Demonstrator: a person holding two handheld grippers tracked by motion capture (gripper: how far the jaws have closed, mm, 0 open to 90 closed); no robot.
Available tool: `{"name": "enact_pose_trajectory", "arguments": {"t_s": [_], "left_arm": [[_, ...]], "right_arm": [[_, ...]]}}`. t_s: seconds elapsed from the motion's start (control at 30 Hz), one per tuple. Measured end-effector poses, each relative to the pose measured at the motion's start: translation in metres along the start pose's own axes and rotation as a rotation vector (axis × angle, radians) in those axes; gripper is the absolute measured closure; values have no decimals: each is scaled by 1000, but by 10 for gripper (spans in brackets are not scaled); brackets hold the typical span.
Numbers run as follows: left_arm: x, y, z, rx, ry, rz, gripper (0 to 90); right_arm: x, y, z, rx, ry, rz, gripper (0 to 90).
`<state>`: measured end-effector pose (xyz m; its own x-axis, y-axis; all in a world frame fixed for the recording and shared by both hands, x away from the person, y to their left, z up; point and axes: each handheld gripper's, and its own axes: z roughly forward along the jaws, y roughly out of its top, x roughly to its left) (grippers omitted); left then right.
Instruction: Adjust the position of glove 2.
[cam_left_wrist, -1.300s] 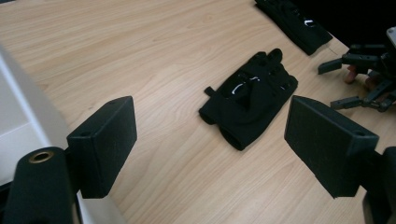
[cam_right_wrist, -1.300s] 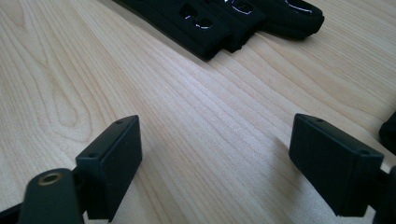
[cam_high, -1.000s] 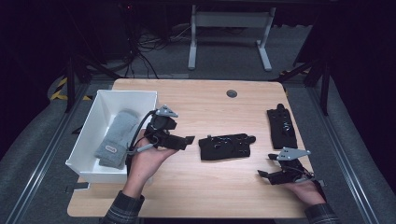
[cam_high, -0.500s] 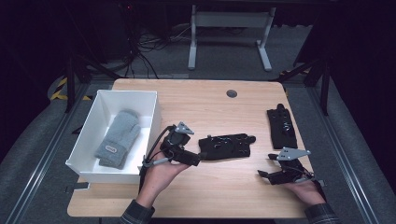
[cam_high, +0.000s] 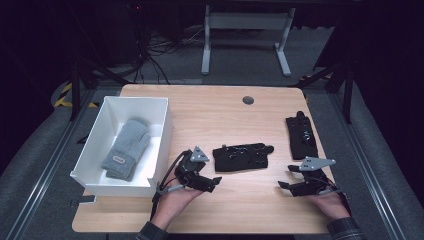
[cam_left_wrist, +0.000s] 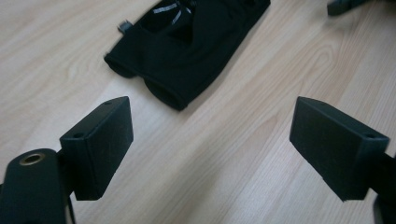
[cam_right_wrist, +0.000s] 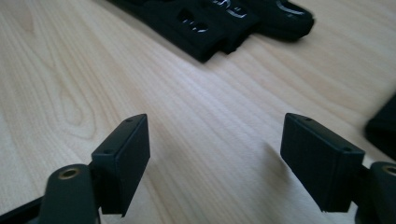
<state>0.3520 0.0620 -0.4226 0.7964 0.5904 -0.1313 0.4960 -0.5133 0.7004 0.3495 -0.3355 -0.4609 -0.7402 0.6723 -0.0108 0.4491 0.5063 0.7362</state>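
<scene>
The table (cam_high: 210, 110) carries a white box (cam_high: 165, 125) at its left with a grey mitten (cam_high: 127, 147) inside. A black glove (cam_high: 242, 157) lies mid-table, another black glove (cam_high: 301, 137) far right. The left tongs (cam_high: 214, 181) sit just near of the middle glove, jaws apart, empty. The right tongs (cam_high: 286, 181), well right, have just been closing but stand apart, empty.

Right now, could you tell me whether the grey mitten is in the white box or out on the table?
In. The grey mitten lies flat on the floor of the white box.
</scene>
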Motion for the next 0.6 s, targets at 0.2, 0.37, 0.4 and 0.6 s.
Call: {"name": "enact_pose_trajectory", "arguments": {"t_s": [0.2, 0.37, 0.4, 0.6], "left_arm": [[0, -15, 13, 41, 24, 37, 137], [2, -23, 17, 46, 25, 43, 127], [2, -24, 19, 53, 32, 53, 118], [-2, -30, 28, 100, 35, 94, 58]], "right_arm": [[-9, 8, -11, -15, -60, 19, 445], [-22, 13, -19, -36, -110, 63, 635], [-27, 15, -21, -43, -130, 73, 681], [-49, 21, -27, -56, -218, 103, 900]]}}
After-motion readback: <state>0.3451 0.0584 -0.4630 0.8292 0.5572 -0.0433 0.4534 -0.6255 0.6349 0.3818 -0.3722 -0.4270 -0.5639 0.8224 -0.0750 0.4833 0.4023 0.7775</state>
